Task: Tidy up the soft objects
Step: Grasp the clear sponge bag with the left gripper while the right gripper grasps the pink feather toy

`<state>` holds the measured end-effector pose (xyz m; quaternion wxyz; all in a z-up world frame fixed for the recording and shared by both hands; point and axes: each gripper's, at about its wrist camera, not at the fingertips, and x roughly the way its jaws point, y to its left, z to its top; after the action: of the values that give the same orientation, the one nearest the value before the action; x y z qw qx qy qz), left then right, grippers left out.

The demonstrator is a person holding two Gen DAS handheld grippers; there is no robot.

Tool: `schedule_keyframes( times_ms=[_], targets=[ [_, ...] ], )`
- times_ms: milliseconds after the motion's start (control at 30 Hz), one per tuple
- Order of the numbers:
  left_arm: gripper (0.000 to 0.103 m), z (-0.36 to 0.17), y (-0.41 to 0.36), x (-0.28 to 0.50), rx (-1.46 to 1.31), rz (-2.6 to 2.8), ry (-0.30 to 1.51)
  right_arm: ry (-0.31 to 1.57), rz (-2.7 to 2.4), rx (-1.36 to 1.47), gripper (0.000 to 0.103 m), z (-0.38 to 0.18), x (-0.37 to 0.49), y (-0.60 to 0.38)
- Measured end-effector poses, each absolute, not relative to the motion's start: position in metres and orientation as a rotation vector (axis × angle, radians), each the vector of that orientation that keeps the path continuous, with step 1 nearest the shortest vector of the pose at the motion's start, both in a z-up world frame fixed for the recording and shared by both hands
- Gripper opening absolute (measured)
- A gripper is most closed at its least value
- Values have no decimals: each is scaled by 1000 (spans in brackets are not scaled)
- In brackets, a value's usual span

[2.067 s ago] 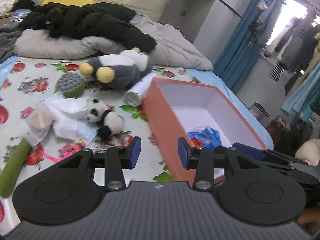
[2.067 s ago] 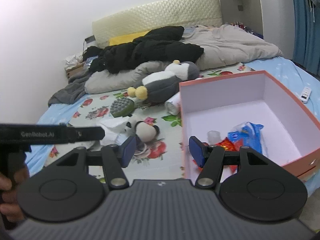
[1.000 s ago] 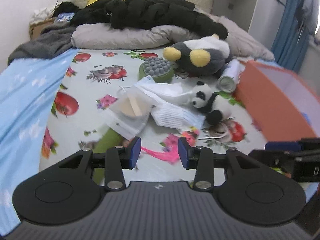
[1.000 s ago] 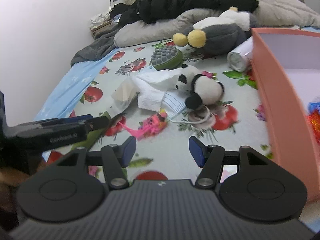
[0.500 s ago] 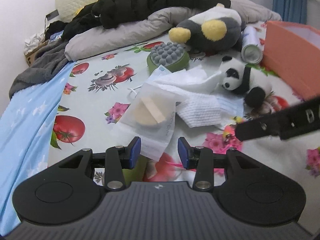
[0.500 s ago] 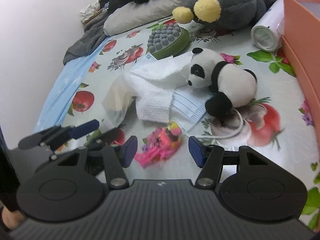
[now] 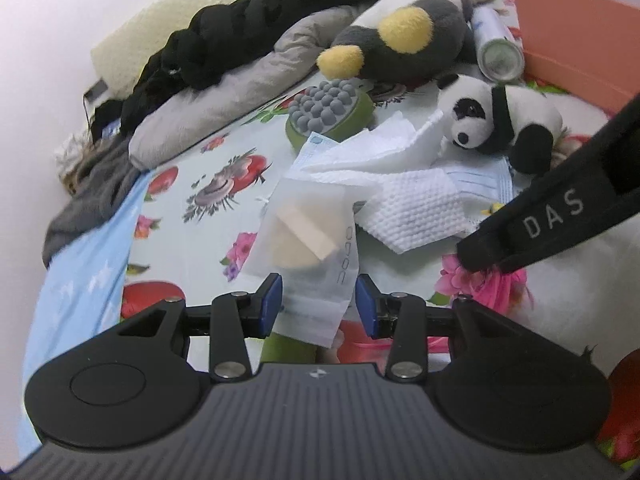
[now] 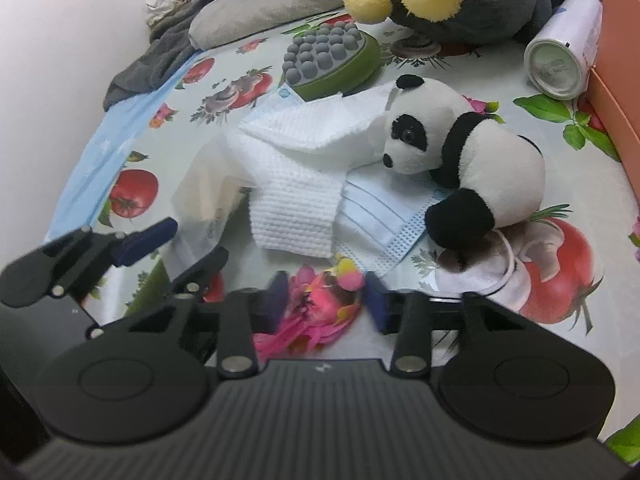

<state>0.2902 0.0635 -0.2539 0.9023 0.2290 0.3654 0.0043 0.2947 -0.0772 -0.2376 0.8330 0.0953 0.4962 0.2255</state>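
Here the right gripper (image 8: 326, 300), just below the panda toy (image 8: 460, 160), is closing its jaws around the pink soft toy (image 8: 320, 308); squeezing its bulk, not its trailing strands, would serve best. The left gripper (image 7: 318, 306) straddles the translucent pouch (image 7: 308, 236) half-open, gripping nothing. Only the left view shows the orange box (image 7: 576, 28).

Both fisheye views are lit evenly by soft, diffuse indoor light, with only faint shadows cast. Straight lines are bent strongly toward the frame edges and the corners are darkened. The pale wall (image 7: 60, 20) is washed out. Motion blur is seen on the right gripper (image 8: 326, 294) fingertips; elsewhere focus is fairly sharp.
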Motion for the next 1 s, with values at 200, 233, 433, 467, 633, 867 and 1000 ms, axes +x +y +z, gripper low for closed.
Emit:
schedule_keyframes(
  times_ms=[200, 233, 433, 467, 633, 867, 1000],
  targets=[
    [36, -257, 60, 295, 512, 16, 746, 1040, 474, 195, 32, -237, 295, -85],
    [29, -255, 60, 294, 505, 12, 743, 1036, 476, 196, 32, -236, 295, -86],
    [8, -237, 65, 290, 408, 35, 734, 1020, 490, 194, 32, -229, 289, -95],
    [7, -234, 65, 287, 388, 35, 735, 1017, 491, 193, 32, -227, 287, -96],
    [6, -218, 62, 268, 303, 46, 735, 997, 491, 183, 32, -219, 274, -107],
    [3, -204, 43, 228, 175, 34, 744, 976, 479, 170, 32, -210, 249, -129],
    [2, -205, 31, 208, 98, 18, 768, 975, 473, 142, 32, -209, 234, -139]
  ],
)
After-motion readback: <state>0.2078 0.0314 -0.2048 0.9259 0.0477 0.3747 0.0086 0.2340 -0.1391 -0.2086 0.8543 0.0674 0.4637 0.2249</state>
